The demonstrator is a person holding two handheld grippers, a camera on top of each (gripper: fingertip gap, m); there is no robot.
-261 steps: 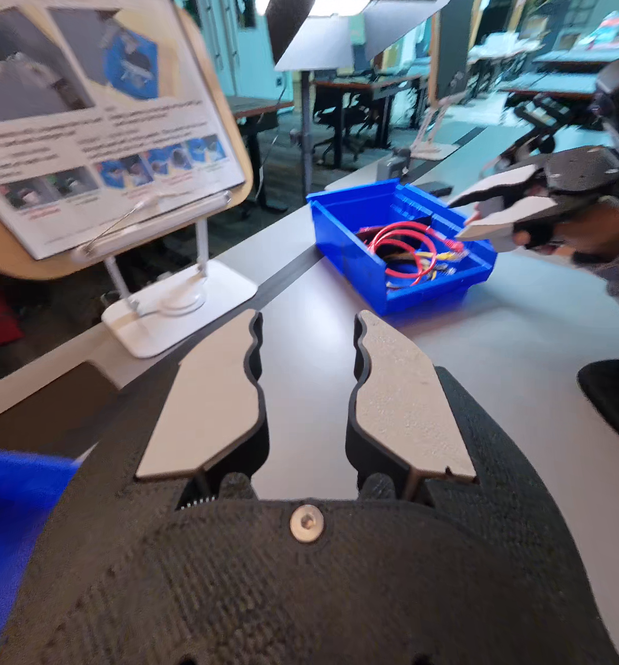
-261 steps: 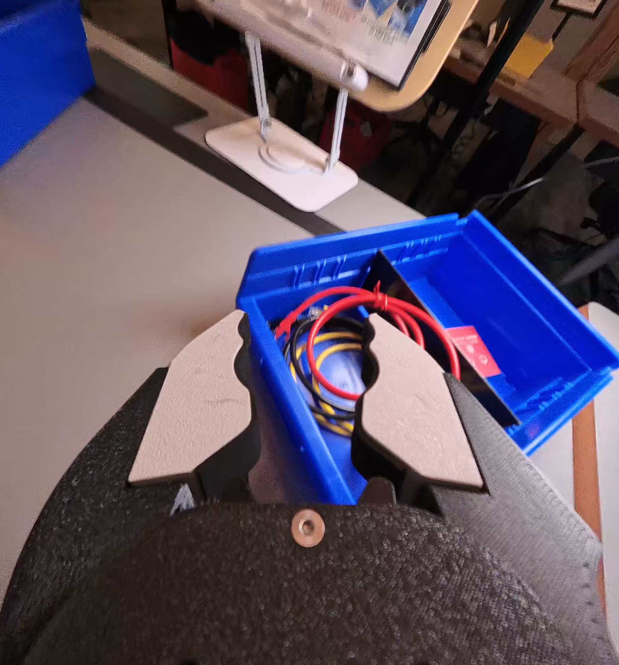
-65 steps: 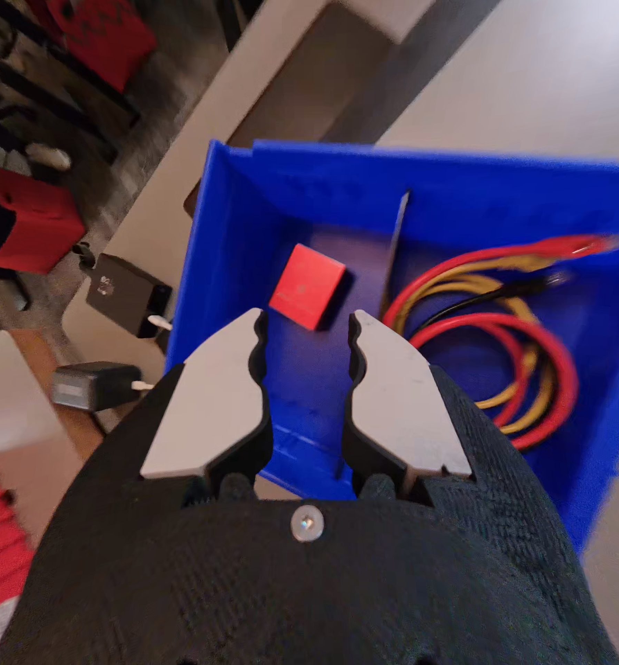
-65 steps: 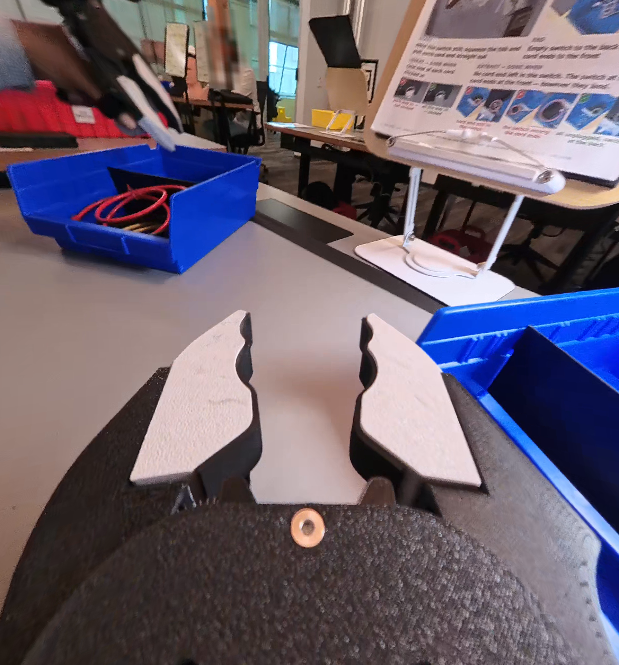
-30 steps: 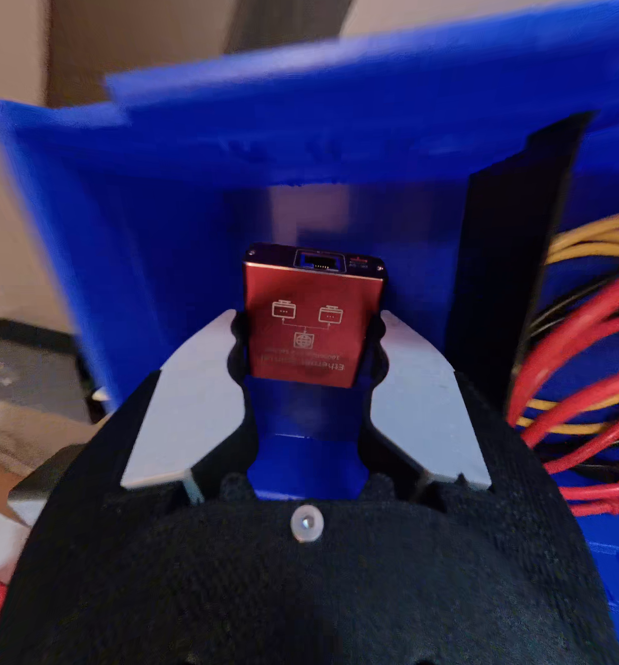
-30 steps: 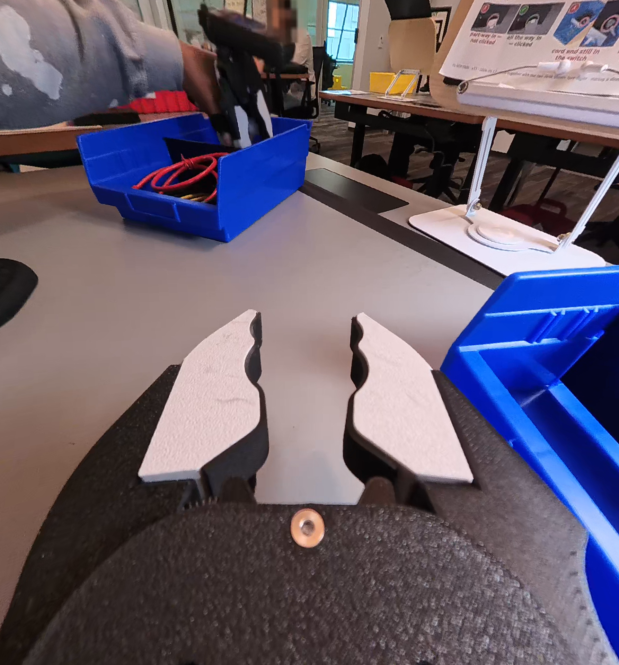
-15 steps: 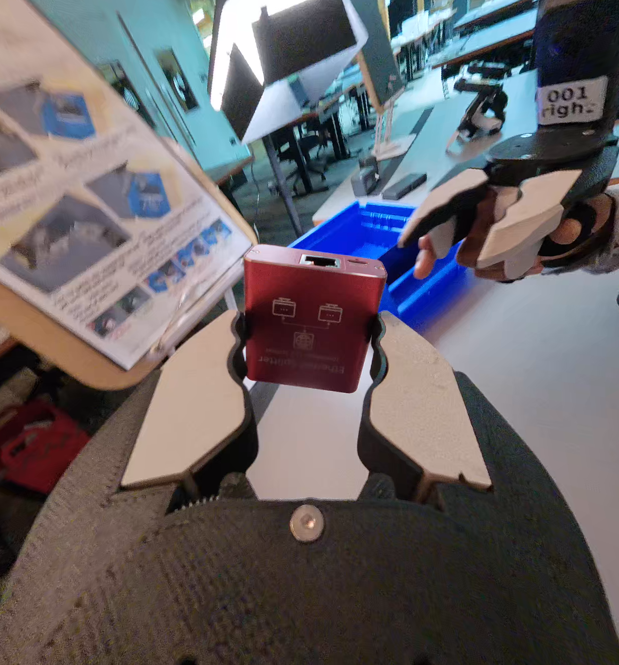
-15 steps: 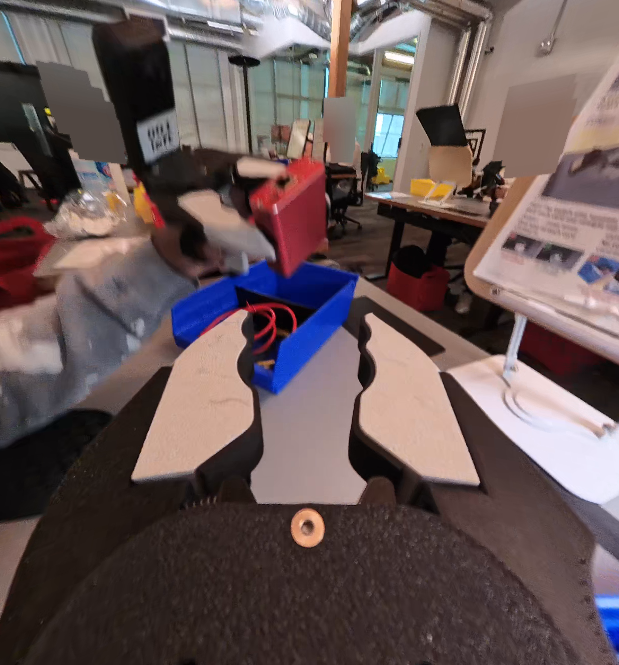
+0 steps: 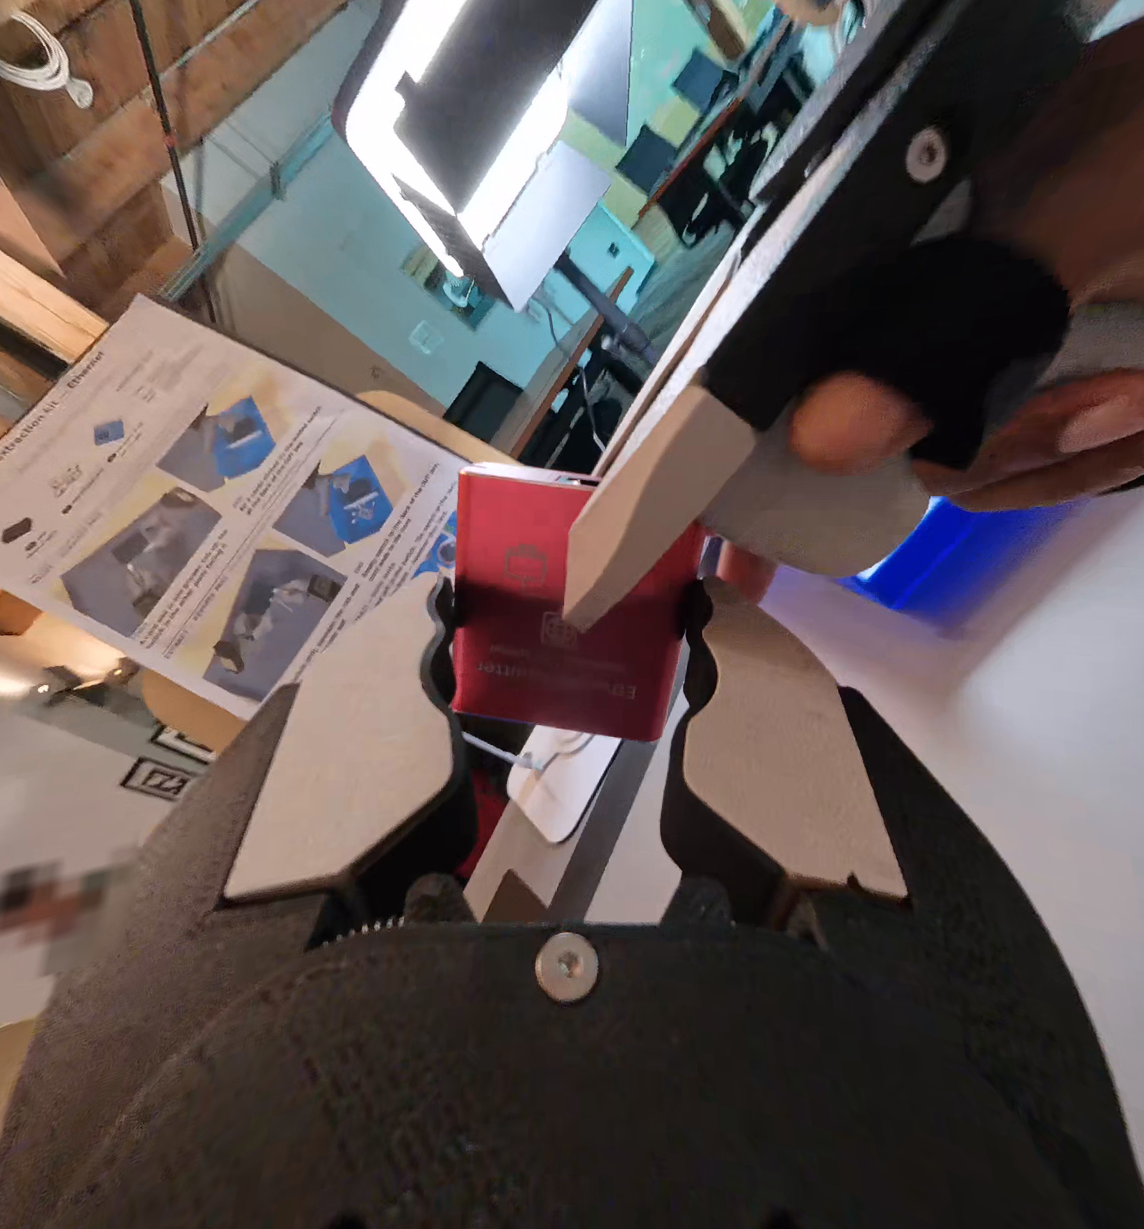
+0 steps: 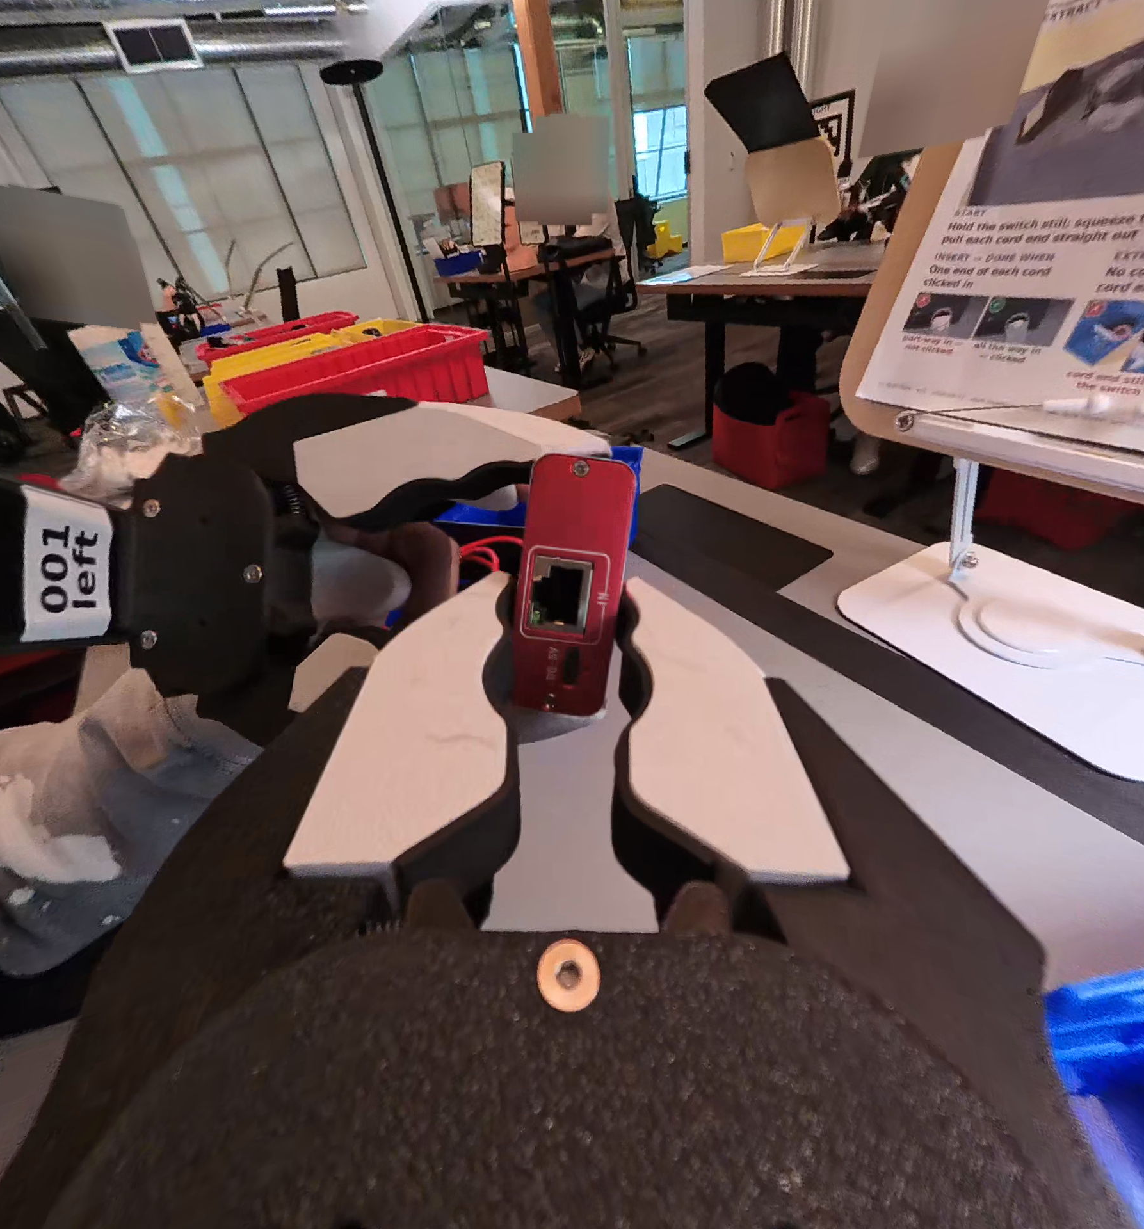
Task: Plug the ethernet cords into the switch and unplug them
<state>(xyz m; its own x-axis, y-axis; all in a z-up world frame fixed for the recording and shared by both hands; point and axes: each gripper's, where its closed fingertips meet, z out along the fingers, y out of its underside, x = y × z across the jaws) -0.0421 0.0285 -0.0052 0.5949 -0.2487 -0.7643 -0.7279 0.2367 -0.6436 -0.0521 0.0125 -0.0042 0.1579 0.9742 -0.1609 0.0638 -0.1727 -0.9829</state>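
A small red switch point(image 9: 516, 532) is held in the air above the grey table. My left gripper point(image 9: 567, 592) is shut on its two side edges. In the right wrist view the switch point(image 10: 576, 505) points its end with one ethernet port at the camera. My right gripper point(image 10: 568, 598) is closed on its two flat faces. One right finger point(image 9: 655, 492) lies across the switch's front face. A left finger point(image 10: 423, 445) reaches in from the left. Red cords point(image 10: 482, 555) lie in a blue bin point(image 10: 482, 515) behind the switch.
An instruction sheet point(image 9: 223, 479) sits on a white stand point(image 10: 1021, 638) at the table's far edge. A second blue bin point(image 10: 1121, 1037) is at the near right. A person's sleeve point(image 10: 57, 831) is at the left. Red and yellow bins point(image 10: 356, 366) stand on another table behind.
My left gripper took the switch out of the blue bin and lifted it. In the last half second my right gripper came in and closed on the switch's far end.
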